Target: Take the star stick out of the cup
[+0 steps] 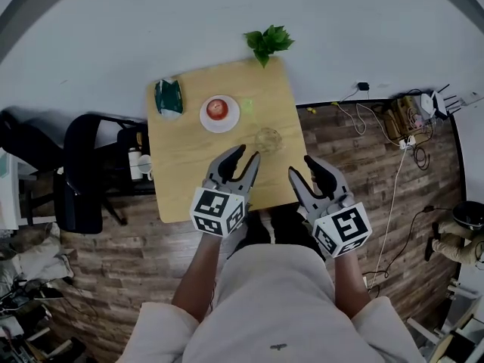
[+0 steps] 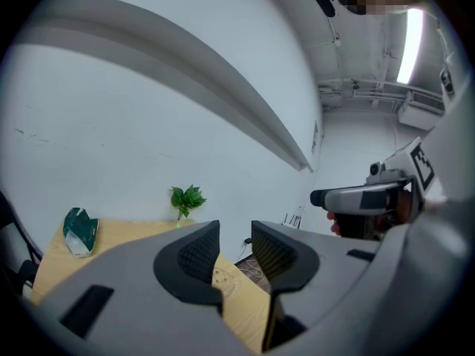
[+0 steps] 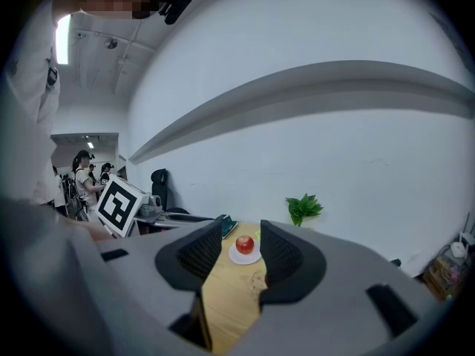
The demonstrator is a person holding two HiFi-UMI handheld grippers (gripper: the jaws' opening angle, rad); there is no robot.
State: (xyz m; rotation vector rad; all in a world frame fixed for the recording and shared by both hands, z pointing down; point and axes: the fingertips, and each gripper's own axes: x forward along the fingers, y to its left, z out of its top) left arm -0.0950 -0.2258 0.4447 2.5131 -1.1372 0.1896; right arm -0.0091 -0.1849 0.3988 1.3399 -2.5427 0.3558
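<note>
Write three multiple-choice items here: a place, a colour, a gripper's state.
1. Where does the red apple lie? A. on the round white plate B. on the floor C. on bare wood
2. What colour is the crumpled packet at the wooden table's far left corner? A. yellow B. green C. blue
3. How do the left gripper's jaws stand? A. shut together B. clamped on the apple C. apart, empty
Answers: 1 A, the apple sits centred on the plate; 2 B, the head view shows it green; 3 C, a clear gap shows between them.

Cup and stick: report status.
Left claw open, empty. Right claw open, empty. Cup on table ahead, untouched; stick not made out. Nothing in the way.
</note>
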